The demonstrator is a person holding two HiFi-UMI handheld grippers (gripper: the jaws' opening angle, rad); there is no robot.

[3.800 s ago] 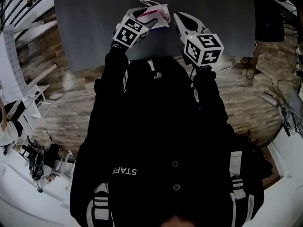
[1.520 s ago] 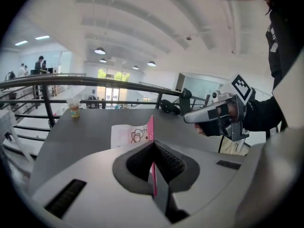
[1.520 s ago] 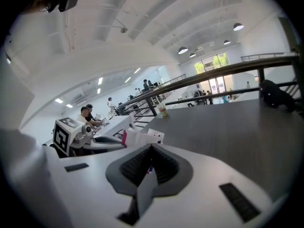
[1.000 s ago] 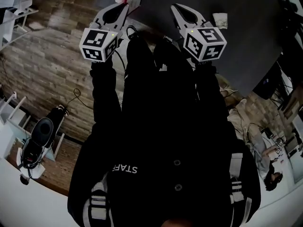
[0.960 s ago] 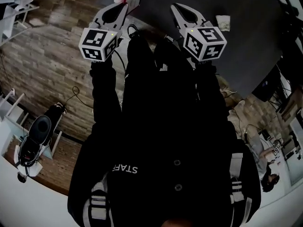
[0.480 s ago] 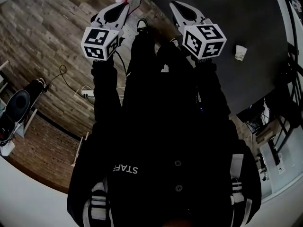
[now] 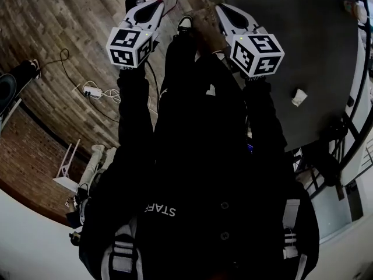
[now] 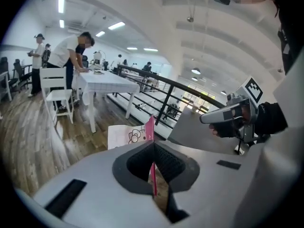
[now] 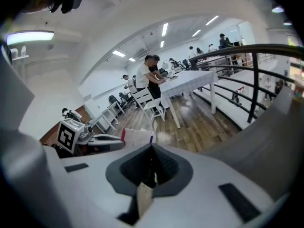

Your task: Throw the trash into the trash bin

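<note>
Black jacket (image 7: pixel 192 174) fills the bottom of the head view, both arms stretched out ahead. Left tongs (image 8: pixel 153 145) are clenched on a flat white packet (image 8: pixel 128 136) with a pink edge and a cartoon print. The packet stands on edge between the pads and sticks out past the tips, up in the air over the wood floor (image 7: pixel 64 34). Right tongs (image 9: pixel 152 150) are drawn together too, with a thin tan scrap (image 9: pixel 142 196) pinched between the pads, one end poking back toward the camera. What the scrap is made of can't be told. The two tongs sit side by side, apart, both angled down. Below them is a shoe (image 7: pixel 185 22), and off to the left a power strip (image 7: pixel 92 90) with cables lies on the floor. A dark worktop (image 7: pixel 315 28) takes the right side of the head view. One crumpled white paper (image 7: pixel 299 97) lies on it, well apart from both tongs. Further out is a black railing (image 9: pixel 256 80). Beyond that stands a white table (image 8: pixel 102 82) with a white chair (image 8: pixel 54 87) next to it and people standing at it.
</note>
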